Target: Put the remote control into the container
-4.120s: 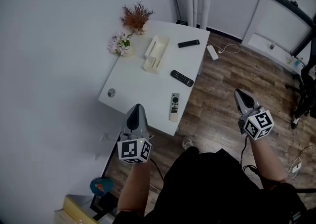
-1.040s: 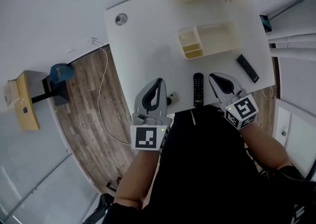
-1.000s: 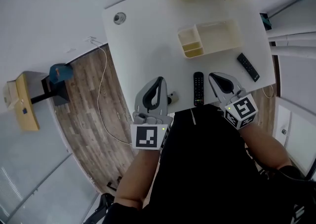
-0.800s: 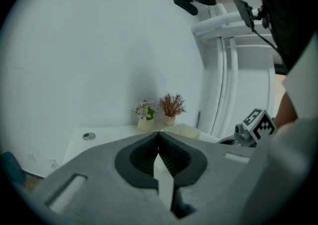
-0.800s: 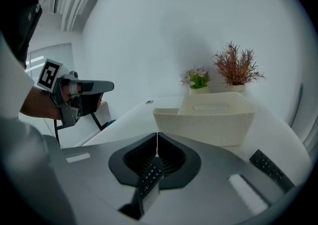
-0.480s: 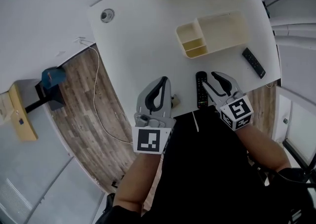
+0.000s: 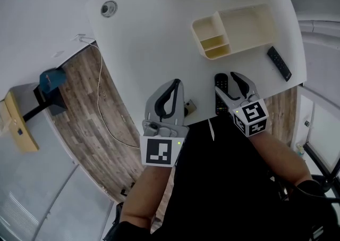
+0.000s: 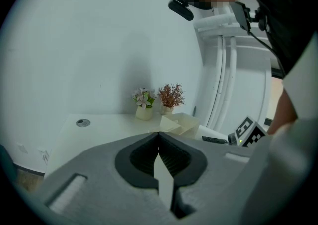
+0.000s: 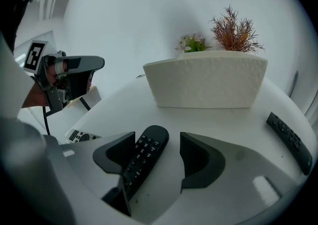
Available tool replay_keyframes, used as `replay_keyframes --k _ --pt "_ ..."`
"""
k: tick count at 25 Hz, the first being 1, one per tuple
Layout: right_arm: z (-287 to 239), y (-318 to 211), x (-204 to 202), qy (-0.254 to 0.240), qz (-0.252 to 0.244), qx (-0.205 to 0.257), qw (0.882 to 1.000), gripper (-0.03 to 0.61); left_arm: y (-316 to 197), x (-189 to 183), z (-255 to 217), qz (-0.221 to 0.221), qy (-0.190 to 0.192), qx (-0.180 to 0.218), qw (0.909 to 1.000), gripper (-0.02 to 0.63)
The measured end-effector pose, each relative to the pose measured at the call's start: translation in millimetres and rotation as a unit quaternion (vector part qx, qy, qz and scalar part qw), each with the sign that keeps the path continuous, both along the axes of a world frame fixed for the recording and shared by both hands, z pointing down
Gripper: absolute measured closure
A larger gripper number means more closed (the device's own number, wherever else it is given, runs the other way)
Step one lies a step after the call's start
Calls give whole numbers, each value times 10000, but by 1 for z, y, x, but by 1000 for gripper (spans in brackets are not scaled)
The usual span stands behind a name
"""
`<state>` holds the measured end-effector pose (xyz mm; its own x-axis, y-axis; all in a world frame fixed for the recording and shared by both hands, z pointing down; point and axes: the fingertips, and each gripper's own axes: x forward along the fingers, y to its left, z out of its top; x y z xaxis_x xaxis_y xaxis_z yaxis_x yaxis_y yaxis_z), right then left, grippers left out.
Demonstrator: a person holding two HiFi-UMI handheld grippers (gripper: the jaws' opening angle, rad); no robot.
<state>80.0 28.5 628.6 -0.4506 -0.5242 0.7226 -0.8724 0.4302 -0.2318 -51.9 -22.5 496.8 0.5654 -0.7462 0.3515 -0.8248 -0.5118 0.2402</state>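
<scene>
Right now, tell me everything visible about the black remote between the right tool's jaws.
The black remote is a slim bar that looks like dark plastic, with a rounded far end and rows of small buttons facing up. It lies flat on the white table near its edge, rounded end pointing towards the cream container. It sits between the jaws of the right tool, which are opening. It runs close beside one jaw, and neither pad visibly presses on it.

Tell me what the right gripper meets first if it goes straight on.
The black remote: it already lies between the opening fingers of the right gripper. Past it, the table looks bare up to the wall of the cream container, though depth is uncertain.
</scene>
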Motion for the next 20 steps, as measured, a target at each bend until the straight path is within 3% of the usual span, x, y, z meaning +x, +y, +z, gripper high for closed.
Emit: replay_keyframes --k 4,8,11,14,20 --pt "6 -1 -5 -48 21 -67 10000 302 -3 -4 3 -43 -17 -12 10000 614" --pt "8 -2 -14 -33 -114 -84 9999 374 -3 -8 4 -86 -39 -10 10000 614" --pt "5 -4 -18 -107 -212 -100 9997 393 -3 -10 3 -120 -53 -7 9999 614" --pt "-4 -6 -22 -234 -312 -68 9992 475 -3 -11 0 -161 -56 9 9999 614" --pt "-28 -10 -23 -413 -499 224 9976 483 -9 -7 -14 -164 -29 131 9998 614"
